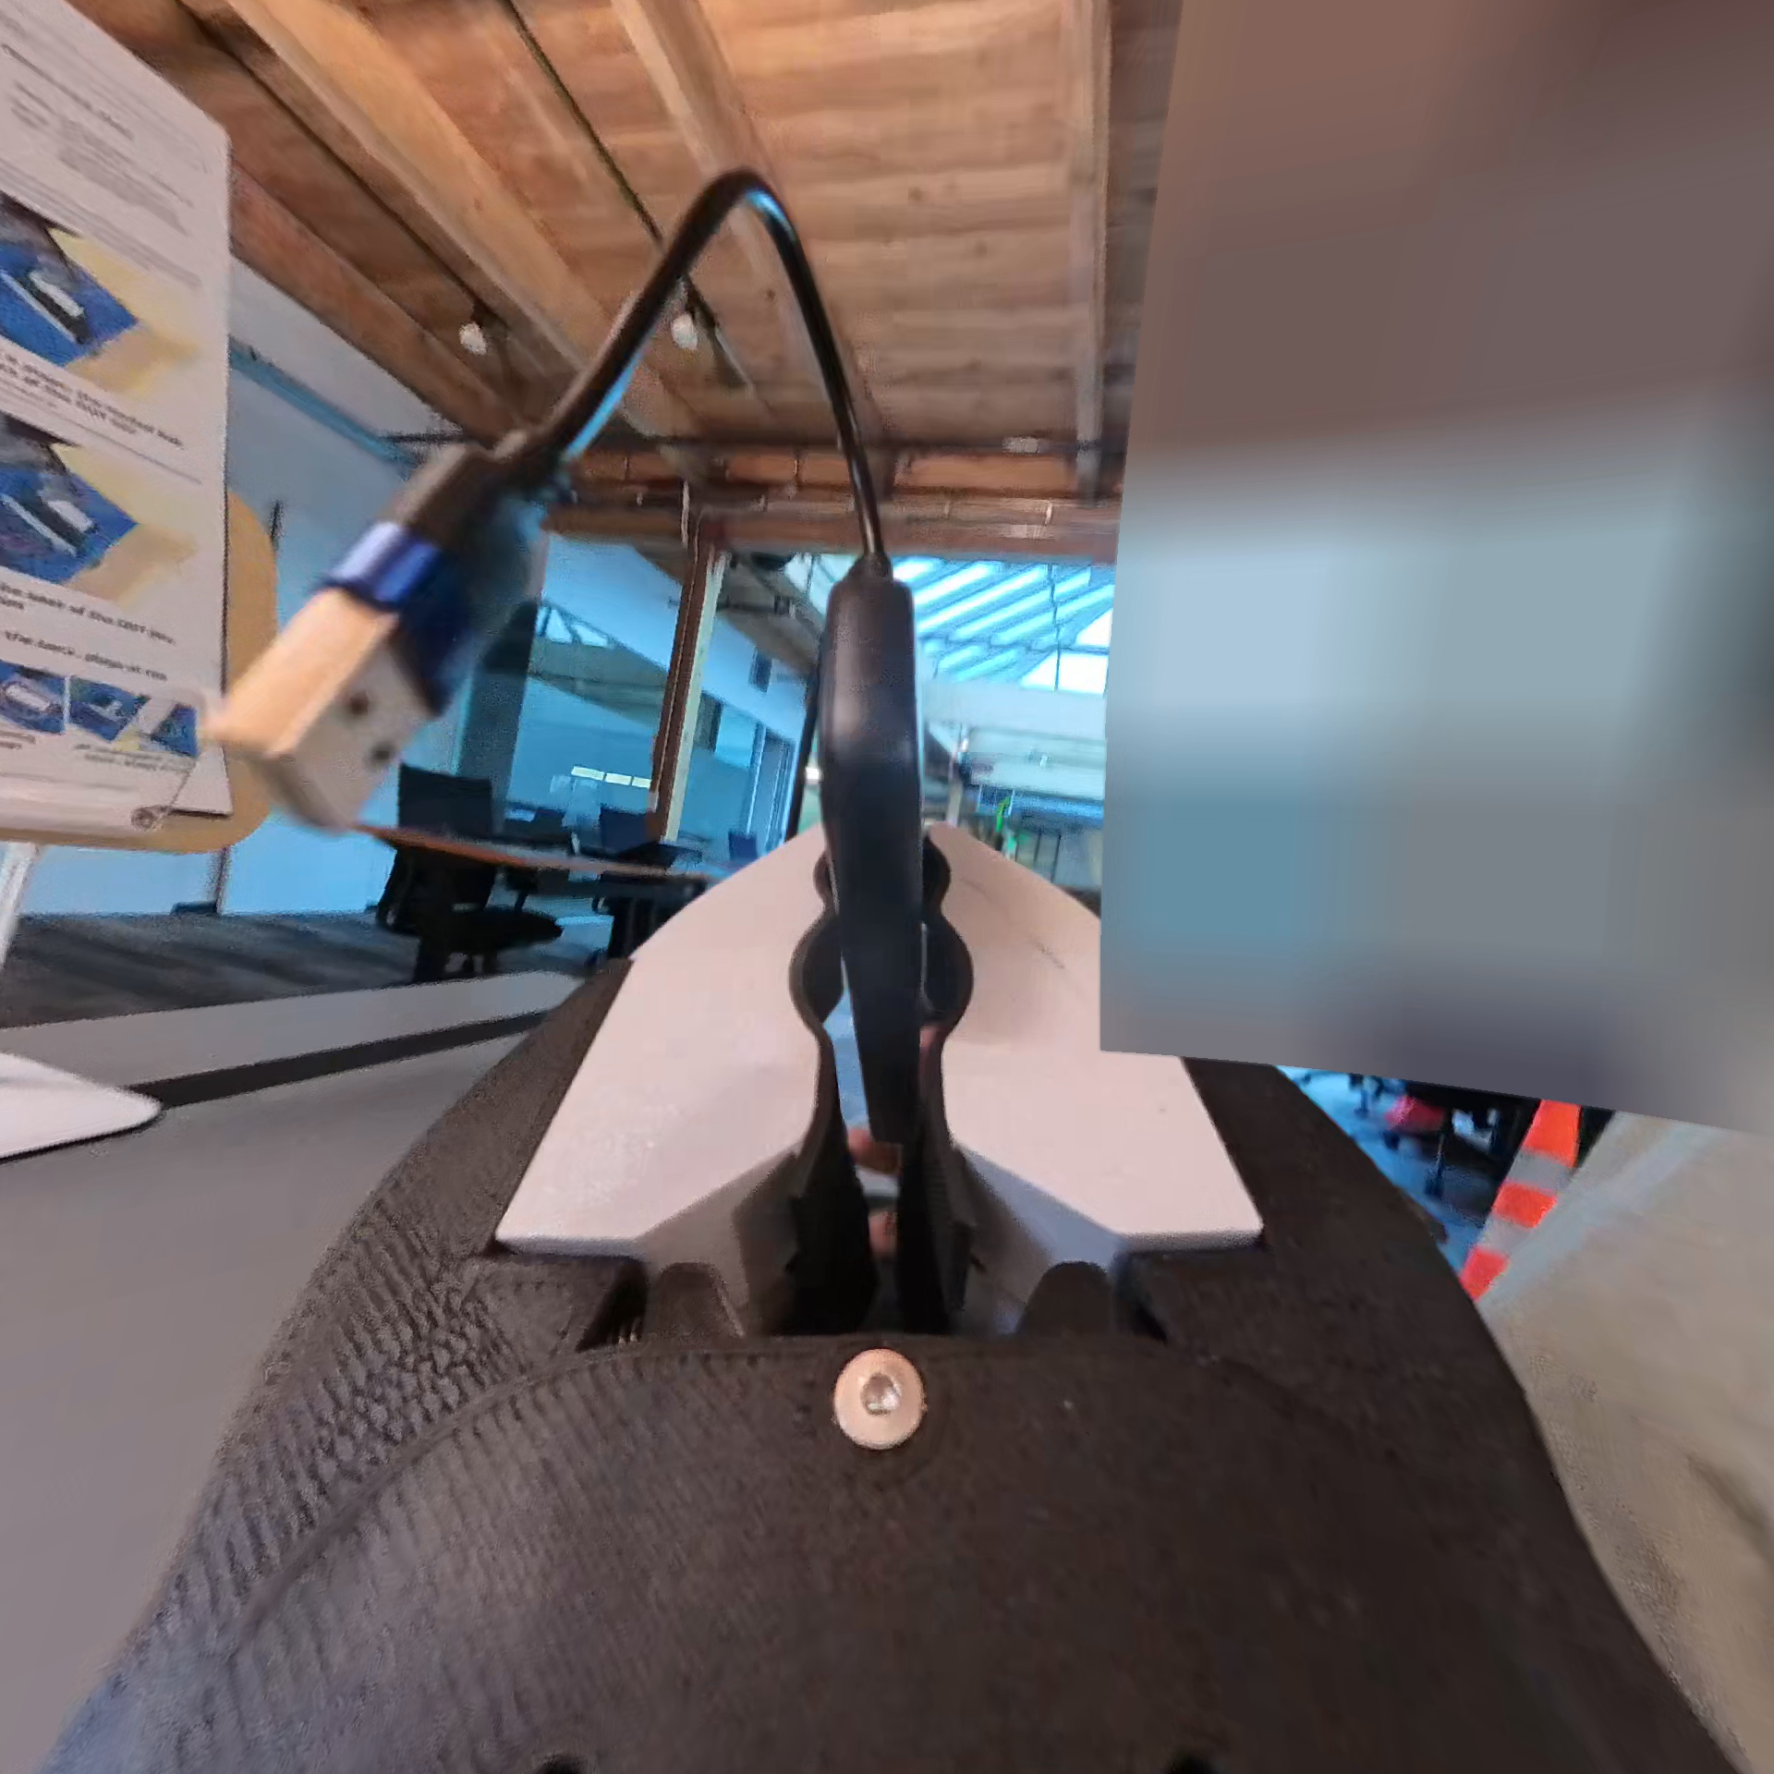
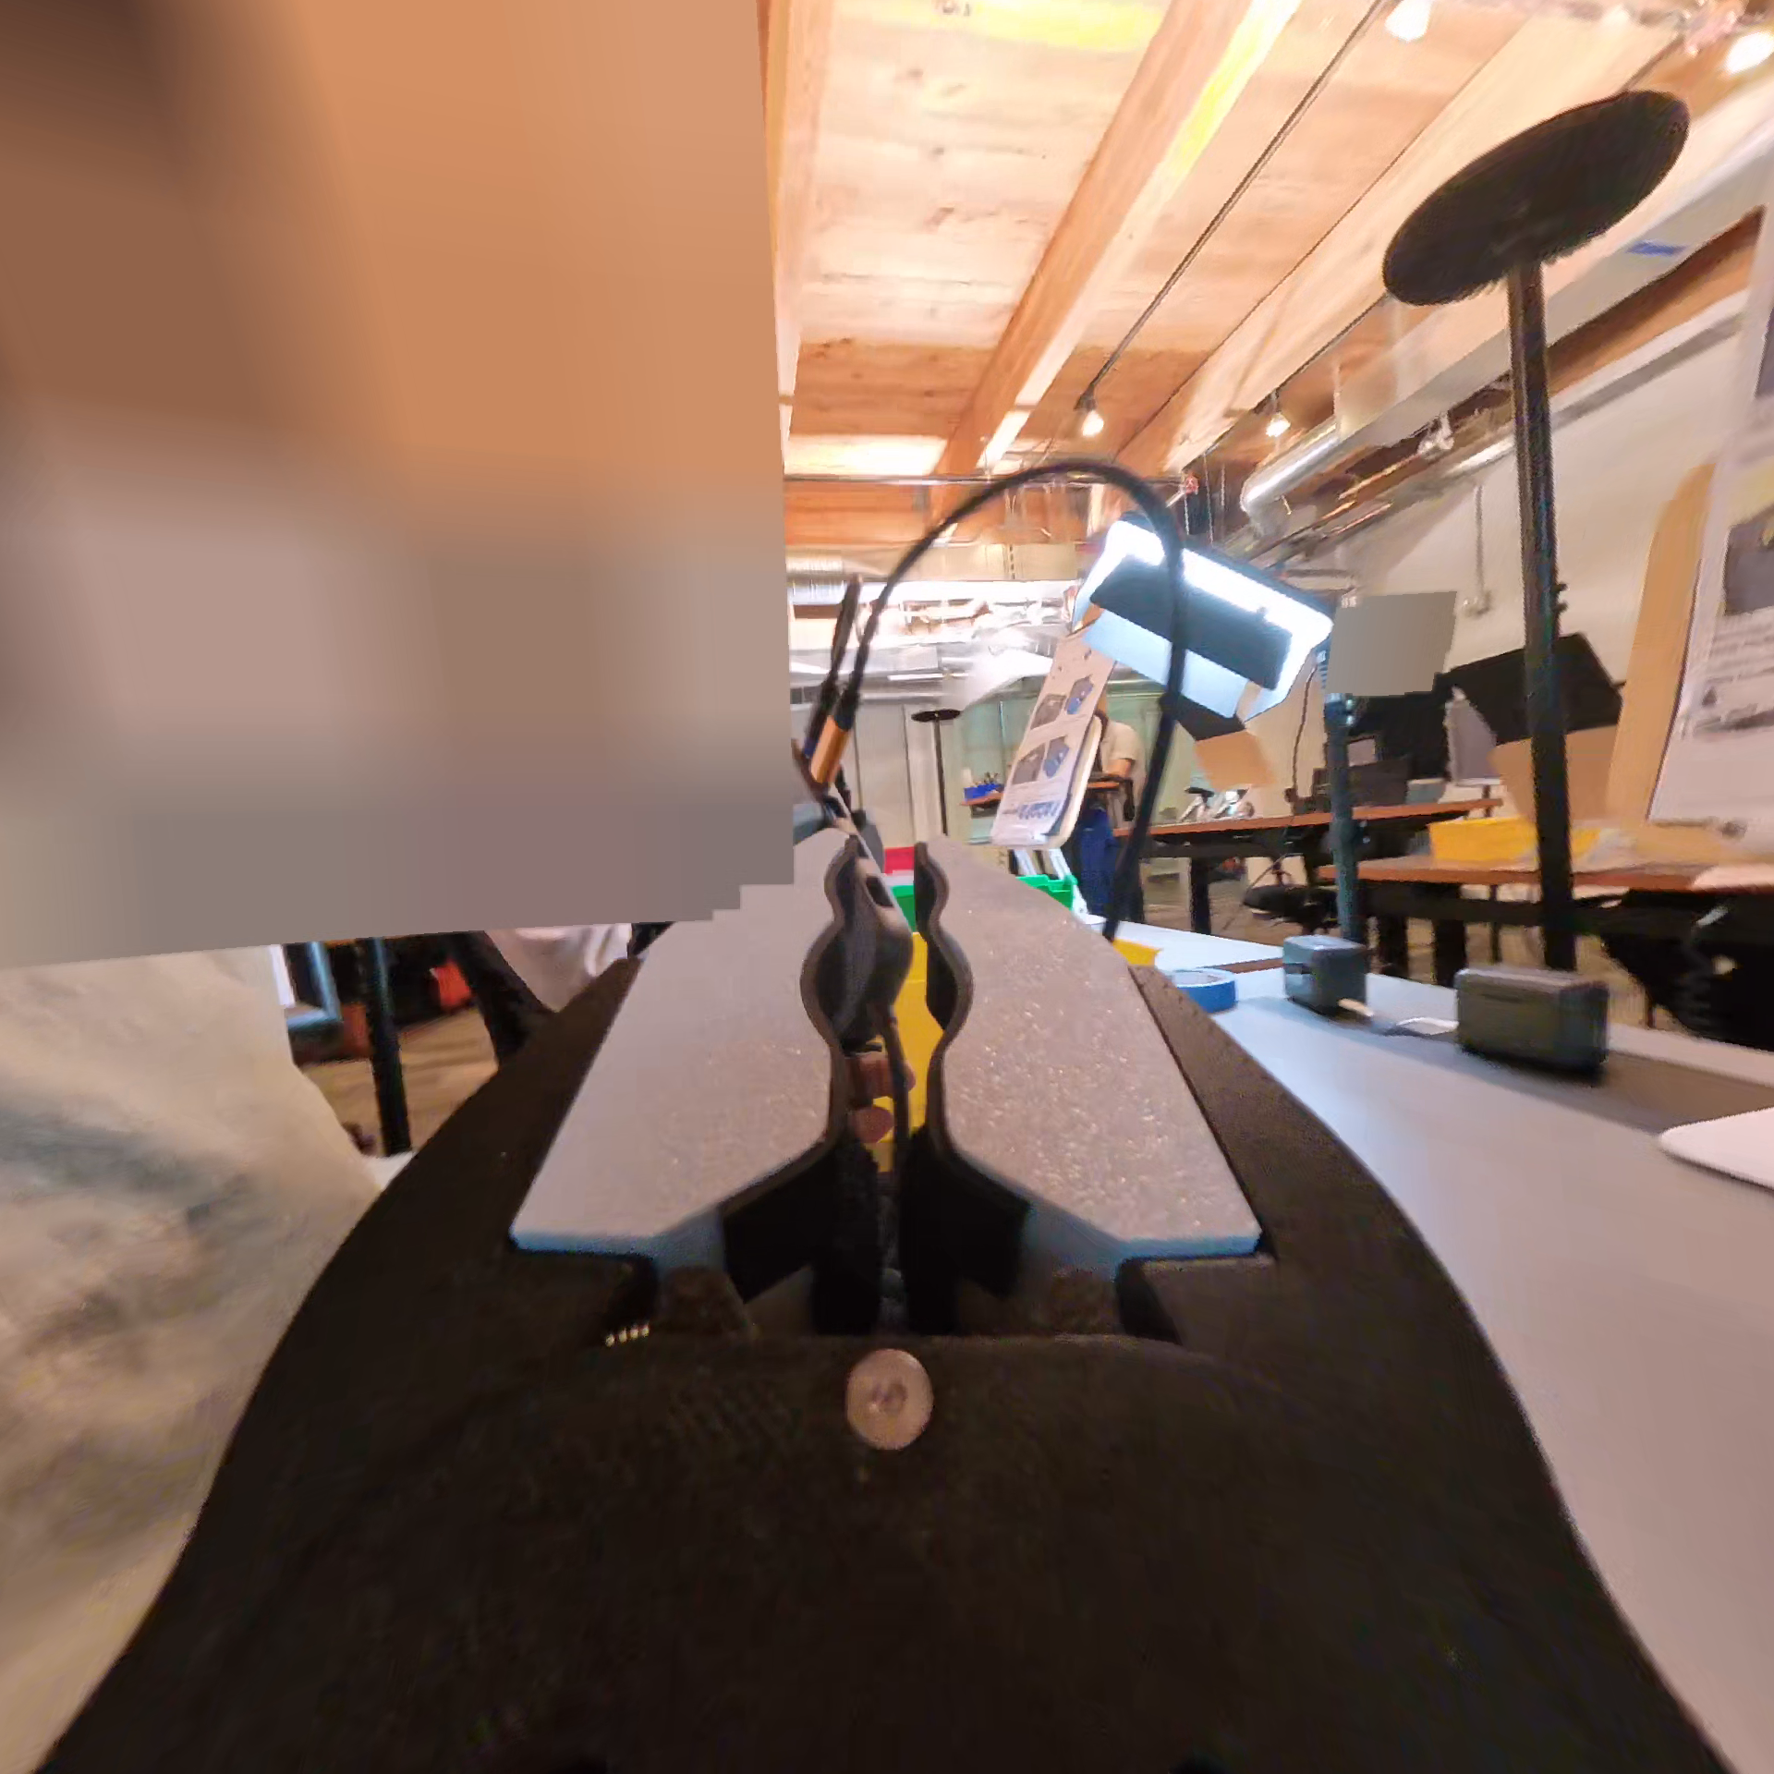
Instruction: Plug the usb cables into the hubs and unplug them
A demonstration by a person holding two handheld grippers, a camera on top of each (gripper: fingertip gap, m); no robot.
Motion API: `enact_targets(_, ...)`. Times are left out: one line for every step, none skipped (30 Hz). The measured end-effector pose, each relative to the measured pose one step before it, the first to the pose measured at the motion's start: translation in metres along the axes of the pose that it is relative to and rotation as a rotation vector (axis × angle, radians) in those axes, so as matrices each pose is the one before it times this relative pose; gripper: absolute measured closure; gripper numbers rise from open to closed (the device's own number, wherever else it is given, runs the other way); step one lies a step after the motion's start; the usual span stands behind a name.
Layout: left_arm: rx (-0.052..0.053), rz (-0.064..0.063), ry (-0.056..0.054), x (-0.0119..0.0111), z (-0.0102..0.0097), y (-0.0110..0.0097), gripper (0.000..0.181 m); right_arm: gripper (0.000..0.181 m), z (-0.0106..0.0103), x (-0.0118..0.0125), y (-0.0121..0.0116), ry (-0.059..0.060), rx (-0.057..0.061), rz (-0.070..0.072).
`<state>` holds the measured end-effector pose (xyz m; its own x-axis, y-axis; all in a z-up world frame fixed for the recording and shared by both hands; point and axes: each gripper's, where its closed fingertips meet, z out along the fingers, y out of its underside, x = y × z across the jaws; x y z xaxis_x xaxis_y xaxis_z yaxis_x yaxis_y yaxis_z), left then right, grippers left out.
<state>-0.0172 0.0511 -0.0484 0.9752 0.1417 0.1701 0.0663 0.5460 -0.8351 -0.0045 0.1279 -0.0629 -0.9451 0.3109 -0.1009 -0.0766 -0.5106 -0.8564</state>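
Between our left gripper's point(image 1: 878, 864) clenched fingers sits the black hub point(image 1: 869, 768); its USB plug point(image 1: 317, 710) dangles free at far left. Our right gripper point(image 2: 888, 893) pinches a thin black cable point(image 2: 998, 499); nothing looks plugged yet, we judge.

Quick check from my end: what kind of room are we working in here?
Most likely an open-plan office or lab workspace: an exposed wooden beam ceiling, rows of desks with office chairs behind, and a studio light panel on a stand by the grey worktable.
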Motion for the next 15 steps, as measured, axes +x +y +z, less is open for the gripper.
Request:
enact_targets(-0.0437, 0.0272, 0.0015, -0.00124, -0.00124, 0.00479, 0.169, 0.171, 0.00079, -0.00371, -0.00177, -0.0061, -0.0172, -0.0392)
enact_targets(-0.0340, 0.0361, 0.0048, 0.00097, -0.00027, 0.00483, 0.169, 0.168, 0.00378, -0.00556, -0.00065, -0.0172, -0.0186, -0.0224)
enact_targets(-0.0203, 0.0414, -0.0055, 0.00129, 0.00069, 0.00419, 0.168, 0.162, 0.00572, -0.00598, 0.00067, -0.0187, -0.0142, -0.0046)
enact_targets(-0.0196, 0.0514, -0.0122, 0.00140, 0.00157, 0.00458, 0.168, 0.157, 0.00674, -0.00594, 0.00184, -0.0194, -0.0076, 0.0084)
enact_targets(-0.0263, 0.0586, -0.0003, 0.00333, 0.00247, 0.00617, 0.169, 0.155, 0.00677, -0.00491, 0.00312, -0.0209, -0.0038, 0.0206)
enact_targets(-0.0359, 0.0442, 0.0066, 0.00399, 0.00317, 0.00729, 0.168, 0.154, 0.00594, -0.00259, 0.00335, -0.0170, 0.0001, 0.0345)
enact_targets(-0.0339, 0.0324, 0.0115, 0.00465, 0.00320, 0.00707, 0.168, 0.154, 0.00463, -0.00009, 0.00266, -0.0140, 0.0040, 0.0466)
enact_targets(-0.0208, 0.0237, 0.0105, 0.00428, 0.00275, 0.00532, 0.168, 0.154, 0.00357, 0.00071, 0.00195, -0.0168, 0.0029, 0.0519)
enact_targets(-0.0073, 0.0088, 0.0191, 0.00436, 0.00201, 0.00349, 0.168, 0.156, 0.00251, 0.00113, 0.00149, -0.0174, -0.0020, 0.0484)
enact_targets(-0.0070, -0.0208, 0.0406, 0.00519, 0.00155, 0.00324, 0.168, 0.157, 0.00116, 0.00080, 0.00059, -0.0161, -0.0056, 0.0367)
enact_targets(-0.0145, -0.0326, 0.0209, 0.00048, -0.00002, 0.00399, 0.169, 0.159, 0.00007, 0.00053, -0.00057, -0.0106, -0.0044, 0.0220)
enact_targets(-0.0050, -0.0269, 0.0223, 0.00043, -0.00112, 0.00262, 0.169, 0.161, -0.00054, 0.00107, -0.00045, 0.0001, -0.0089, 0.0088)
enact_targets(0.0011, -0.0349, 0.0308, 0.00201, -0.00108, 0.00150, 0.168, 0.163, -0.00070, 0.00141, 0.00100, 0.0065, -0.0217, -0.0038)
enact_targets(-0.0049, -0.0351, 0.0165, 0.00095, -0.00007, 0.00159, 0.169, 0.165, -0.00070, 0.00092, 0.00267, 0.0071, -0.0335, -0.0143)
enact_targets(-0.0076, -0.0214, 0.0082, 0.00062, 0.00071, 0.00186, 0.169, 0.167, -0.00074, 0.00071, 0.00365, 0.0067, -0.0392, -0.0193)
